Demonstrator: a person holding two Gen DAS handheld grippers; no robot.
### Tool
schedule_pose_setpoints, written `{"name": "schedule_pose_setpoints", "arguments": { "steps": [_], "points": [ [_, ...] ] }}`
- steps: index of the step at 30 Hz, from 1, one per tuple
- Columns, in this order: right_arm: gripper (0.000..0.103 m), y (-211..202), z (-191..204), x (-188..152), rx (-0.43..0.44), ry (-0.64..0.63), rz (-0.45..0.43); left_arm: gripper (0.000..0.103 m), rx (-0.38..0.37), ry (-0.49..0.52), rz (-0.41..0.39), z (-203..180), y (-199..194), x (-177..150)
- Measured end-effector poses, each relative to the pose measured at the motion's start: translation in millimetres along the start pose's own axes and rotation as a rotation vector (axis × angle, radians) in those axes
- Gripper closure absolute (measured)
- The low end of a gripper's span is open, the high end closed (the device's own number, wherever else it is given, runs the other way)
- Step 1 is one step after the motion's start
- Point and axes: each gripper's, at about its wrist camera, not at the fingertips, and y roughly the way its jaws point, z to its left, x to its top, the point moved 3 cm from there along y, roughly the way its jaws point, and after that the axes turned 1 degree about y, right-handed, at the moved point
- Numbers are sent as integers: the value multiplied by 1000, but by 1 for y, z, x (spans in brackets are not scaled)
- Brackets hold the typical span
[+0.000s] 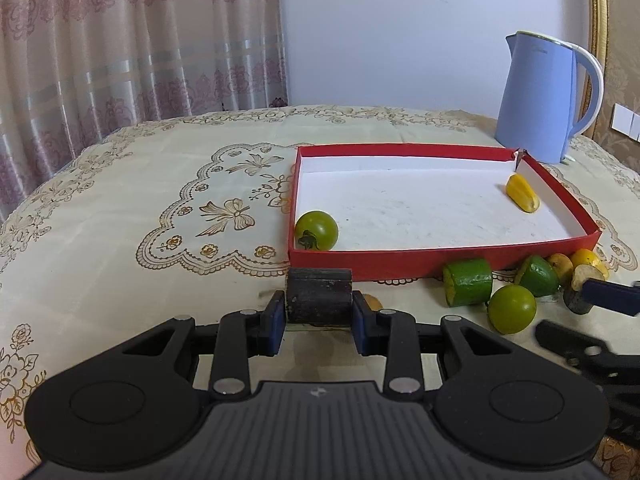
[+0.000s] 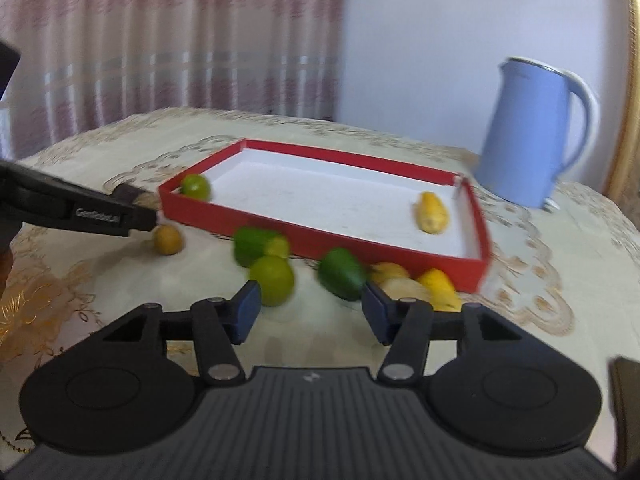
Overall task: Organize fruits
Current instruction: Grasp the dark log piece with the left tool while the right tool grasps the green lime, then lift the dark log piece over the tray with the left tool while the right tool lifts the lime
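A table under a cream embroidered cloth (image 1: pixel 120 208) carries a blue kettle (image 1: pixel 540 96) near its far right edge. A shallow red box (image 1: pixel 400 268) with a white floor sits mid-table; a green round fruit (image 1: pixel 317 230) lies in its near left corner, a yellow piece (image 1: pixel 522 193) by its far right corner. Along the box's near wall lie loose fruits: green chunks (image 2: pixel 256 245), a lime (image 2: pixel 273 280) and yellow pieces (image 2: pixel 438 284) (blurred). The left gripper (image 1: pixel 319 312) is clamped on a dark block (image 1: pixel 319 296) before the box's near left corner. The right gripper (image 2: pixel 311 312) stands partly apart, nothing between its pads.
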Motion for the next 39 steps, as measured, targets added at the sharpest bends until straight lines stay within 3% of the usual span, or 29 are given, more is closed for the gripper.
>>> {"name": "schedule_pose_setpoints", "arguments": {
  "steps": [4,8,12,15,27,39],
  "points": [
    [50,11,11,5,28,-30,11,71,10,9,-13,2,-2,1],
    [63,21,15,7,71,-37,38,71,11,8,-15,4,-3,2],
    [64,31,15,10,49,-45,44,71,10,13,-12,5,-3,1],
    [71,36,12,10,28,-49,52,71,10,16,-10,5,-2,1],
    [70,44,17,9,-13,-106,62,71,20,28,0,3,1,-1],
    [71,-2,-4,1,1,-9,8,71,36,47,-15,0,-3,4]
  ]
}}
